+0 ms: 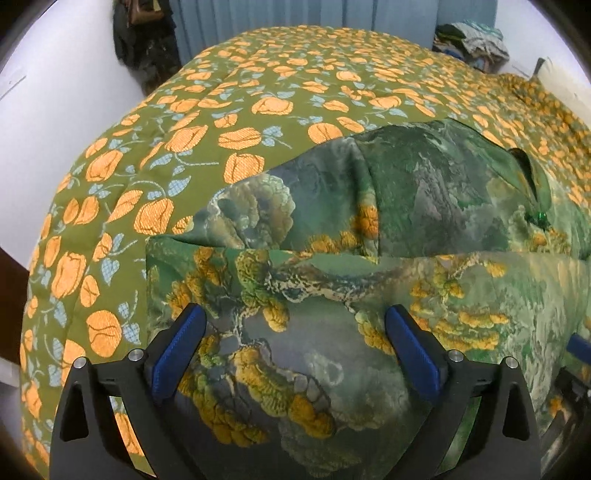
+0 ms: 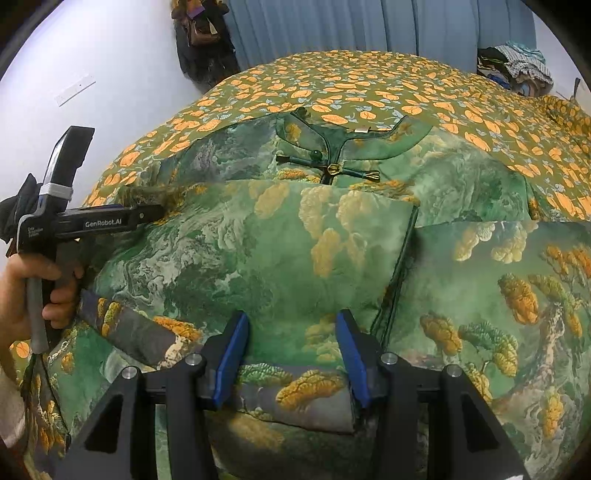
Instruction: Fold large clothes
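Observation:
A large green garment (image 2: 280,258) printed with trees and yellow foliage lies partly folded on the bed, its collar and knot fastenings (image 2: 332,162) toward the far side. In the left wrist view the garment (image 1: 424,192) fills the lower right. My left gripper (image 1: 295,332) is open just above the folded cloth, holding nothing. It also shows in the right wrist view (image 2: 147,216), at the left over the garment's edge. My right gripper (image 2: 291,343) is open, its blue pads either side of a folded cloth layer.
The bed carries an olive cover with orange flowers (image 1: 258,92). A white wall (image 1: 55,110) runs on the left. Blue curtains (image 2: 351,26) hang behind. A pile of clothes (image 2: 517,66) sits at the far right. Dark bags (image 2: 203,40) hang at the back.

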The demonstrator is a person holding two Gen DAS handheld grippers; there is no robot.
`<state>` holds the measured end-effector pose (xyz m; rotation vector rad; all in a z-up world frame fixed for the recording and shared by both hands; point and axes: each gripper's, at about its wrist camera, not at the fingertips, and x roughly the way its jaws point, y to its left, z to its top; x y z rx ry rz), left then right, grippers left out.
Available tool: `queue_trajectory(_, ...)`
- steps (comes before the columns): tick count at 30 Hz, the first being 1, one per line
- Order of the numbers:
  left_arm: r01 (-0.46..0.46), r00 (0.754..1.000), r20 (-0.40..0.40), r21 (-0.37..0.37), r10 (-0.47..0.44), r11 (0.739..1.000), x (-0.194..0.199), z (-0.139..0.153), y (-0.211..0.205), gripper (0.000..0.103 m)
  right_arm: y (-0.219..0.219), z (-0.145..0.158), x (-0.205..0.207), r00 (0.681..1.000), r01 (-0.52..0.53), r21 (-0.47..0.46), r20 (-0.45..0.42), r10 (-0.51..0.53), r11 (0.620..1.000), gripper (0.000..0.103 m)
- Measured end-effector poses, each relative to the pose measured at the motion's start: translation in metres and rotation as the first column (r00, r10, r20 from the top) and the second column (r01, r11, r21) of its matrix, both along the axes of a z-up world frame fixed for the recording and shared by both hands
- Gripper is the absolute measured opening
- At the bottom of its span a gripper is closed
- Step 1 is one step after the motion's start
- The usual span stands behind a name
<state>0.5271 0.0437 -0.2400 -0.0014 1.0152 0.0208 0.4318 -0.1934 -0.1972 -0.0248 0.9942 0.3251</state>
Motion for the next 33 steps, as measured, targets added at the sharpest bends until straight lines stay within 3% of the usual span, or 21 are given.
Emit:
queue_trajectory(17, 0.042, 0.999, -0.002, 0.038, -0.042, 0.998, -0.038, 0.003, -0.01, 0.098, 0.001, 0.0, 0.001, 1.0, 0.002, -0.016, -0.006, -0.002, 1.0, 0.049)
queue_trajectory(25, 0.13, 0.991, -0.016, 0.086, -0.129, 0.988, -0.089, 0.017, -0.021, 0.098, 0.003, 0.004, -0.001, 1.0, 0.013, -0.042, -0.007, -0.013, 0.999, 0.049)
queue_trajectory(29, 0.151, 0.989, -0.006, 0.022, -0.151, 0.988, -0.132, 0.039, -0.016, 0.098, 0.007, 0.029, -0.019, 0.998, 0.058, -0.091, 0.043, -0.054, 0.994, 0.052)
queue_trajectory(31, 0.148, 0.989, 0.011, 0.0, -0.148, 0.989, -0.151, 0.05, -0.014, 0.098, 0.008, 0.049, -0.037, 0.994, 0.089, -0.124, 0.076, -0.08, 0.988, 0.062)
queue_trajectory(33, 0.141, 0.989, 0.052, -0.004, -0.141, 0.99, -0.174, 0.066, -0.015, 0.098, 0.007, 0.072, -0.061, 0.988, 0.106, -0.144, 0.127, -0.088, 0.984, 0.065)
